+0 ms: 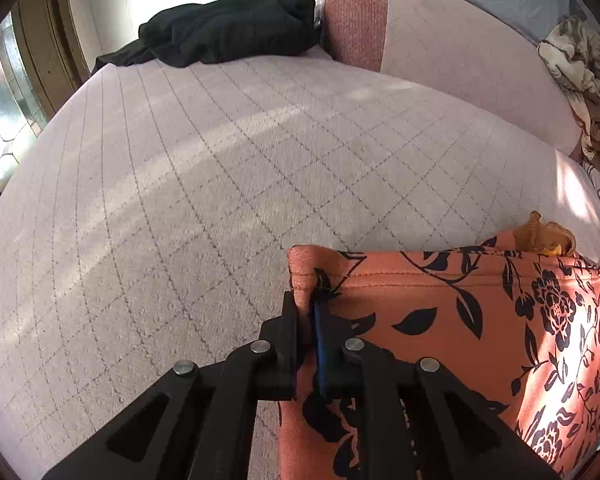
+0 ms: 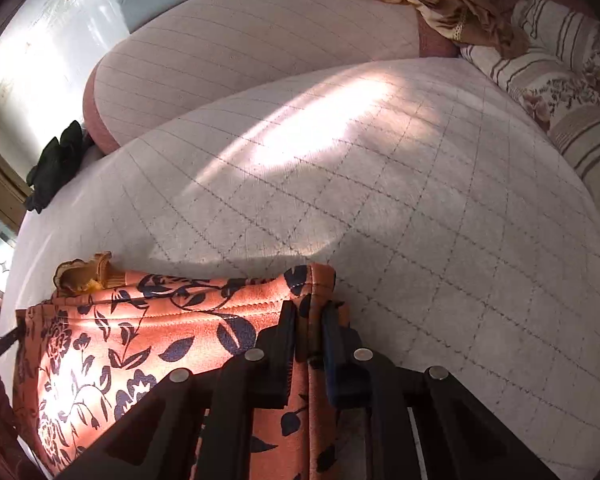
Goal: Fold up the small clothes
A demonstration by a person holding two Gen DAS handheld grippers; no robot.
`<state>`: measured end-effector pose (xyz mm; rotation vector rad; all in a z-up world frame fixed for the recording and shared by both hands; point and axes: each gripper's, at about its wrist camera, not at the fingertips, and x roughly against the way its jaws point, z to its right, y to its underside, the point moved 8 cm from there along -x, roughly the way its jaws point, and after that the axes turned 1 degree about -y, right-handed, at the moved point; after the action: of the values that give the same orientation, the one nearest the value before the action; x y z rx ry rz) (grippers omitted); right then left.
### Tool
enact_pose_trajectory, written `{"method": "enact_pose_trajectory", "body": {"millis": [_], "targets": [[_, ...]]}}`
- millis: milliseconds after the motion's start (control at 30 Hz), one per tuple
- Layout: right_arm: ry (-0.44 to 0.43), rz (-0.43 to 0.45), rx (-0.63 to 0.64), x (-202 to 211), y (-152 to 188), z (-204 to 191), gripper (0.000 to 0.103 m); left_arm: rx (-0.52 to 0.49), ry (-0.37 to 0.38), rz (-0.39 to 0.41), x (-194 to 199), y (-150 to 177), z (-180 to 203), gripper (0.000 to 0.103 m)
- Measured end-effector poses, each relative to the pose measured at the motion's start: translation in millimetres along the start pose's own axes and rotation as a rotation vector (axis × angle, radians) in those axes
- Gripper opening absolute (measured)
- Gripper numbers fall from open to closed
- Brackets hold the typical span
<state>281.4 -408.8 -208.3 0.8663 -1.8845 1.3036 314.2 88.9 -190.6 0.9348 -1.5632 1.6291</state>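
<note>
At the far left corner of the sofa seat (image 1: 204, 168) a black garment (image 1: 228, 28) lies bunched. Nearer, the left gripper (image 1: 306, 312) is clenched on the left corner of the orange floral cloth (image 1: 460, 320), which sits at the seat's near edge. The right gripper (image 2: 309, 320) grasps the cloth's right corner. A striped cushion (image 2: 560, 80) lies at the far right.
</note>
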Motion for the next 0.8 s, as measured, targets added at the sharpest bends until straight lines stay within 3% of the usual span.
{"method": "enact_pose_trajectory", "body": {"millis": [67,200,333,433,500,567,633,700,733,800], "targets": [[-0.032,0.036,-0.059,10.9,-0.9,4.1,0.025,0.001,0.003,0.015,9.3,-2.2,0.6,0.011],[-0.025,0.145,-0.087,58.4,-3.2,2.5,0.062,0.041,-0.005,0.079,44.2,-3.6,-8.9,0.020],[-0.190,0.176,-0.094,111.2,20.5,-29.1,0.065,0.038,0.022,0.155,98.0,16.4,-6.9,0.037],[-0.368,0.104,-0.138,126.0,59.4,-55.7,0.069,0.017,0.067,0.188,129.2,48.4,7.4,0.046],[-0.438,0.061,-0.175,124.1,86.8,-63.7,0.070,0.008,0.083,0.175,133.0,73.2,15.8,0.046],[-0.453,0.011,-0.204,111.0,111.2,-64.0,0.070,0.003,0.066,0.091,112.1,100.0,17.4,0.047],[-0.398,-0.042,-0.216,88.4,128.5,-54.1,0.070,-0.015,-0.021,-0.045,72.3,126.1,7.3,0.049],[-0.394,-0.068,-0.270,75.0,136.6,-43.0,0.069,0.042,0.005,-0.009,78.1,129.8,-1.7,0.050],[-0.397,-0.053,-0.282,80.5,134.5,-43.1,0.069,0.062,-0.005,-0.016,87.3,131.2,-5.7,0.049],[-0.404,-0.006,-0.240,99.4,127.9,-50.6,0.070,0.079,0.002,0.047,111.5,129.5,-10.5,0.049]]}}
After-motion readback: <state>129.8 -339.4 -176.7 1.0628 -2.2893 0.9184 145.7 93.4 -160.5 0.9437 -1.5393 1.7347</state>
